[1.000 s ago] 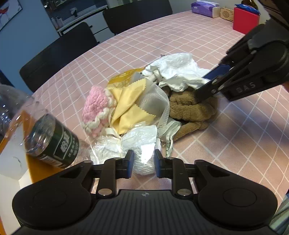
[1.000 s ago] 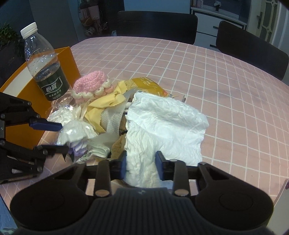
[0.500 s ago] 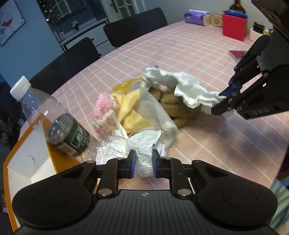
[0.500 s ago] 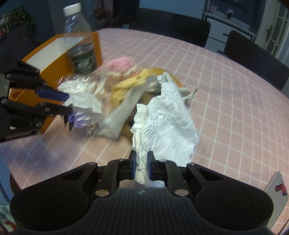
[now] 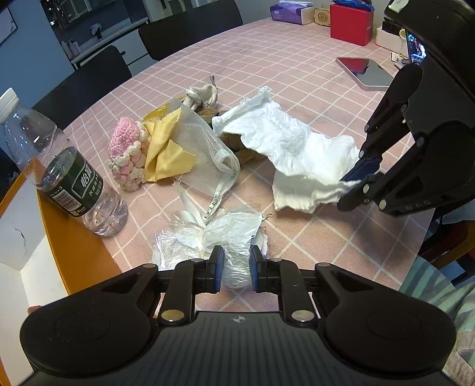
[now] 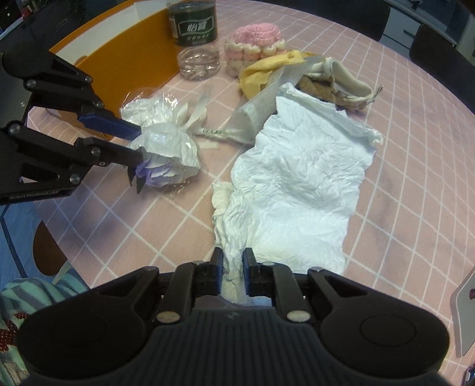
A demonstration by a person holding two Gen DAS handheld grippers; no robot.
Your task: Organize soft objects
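Observation:
My left gripper (image 5: 235, 271) is shut on a crumpled clear plastic bundle (image 5: 228, 237), lifted just off the pink checked table (image 5: 297, 59); it also shows in the right wrist view (image 6: 166, 151). My right gripper (image 6: 232, 270) is shut on a white crinkled sheet (image 6: 299, 184), which hangs stretched above the table (image 5: 291, 139). Behind lie a pink knitted piece (image 5: 127, 151), yellow cloths (image 5: 166, 151), a white mesh bag (image 5: 204, 142) and a brown plush item (image 6: 316, 87).
A water bottle (image 5: 59, 172) stands beside an orange box (image 5: 74, 237) at the left. A tablet (image 5: 365, 72), a red box (image 5: 351, 23) and a tissue pack (image 5: 289, 12) lie far right. Black chairs (image 5: 190, 26) ring the table.
Both grippers closed on their items and pulled back from the pile. The white sheet has been drawn off the brown plush; the plastic bundle has separated from the heap.

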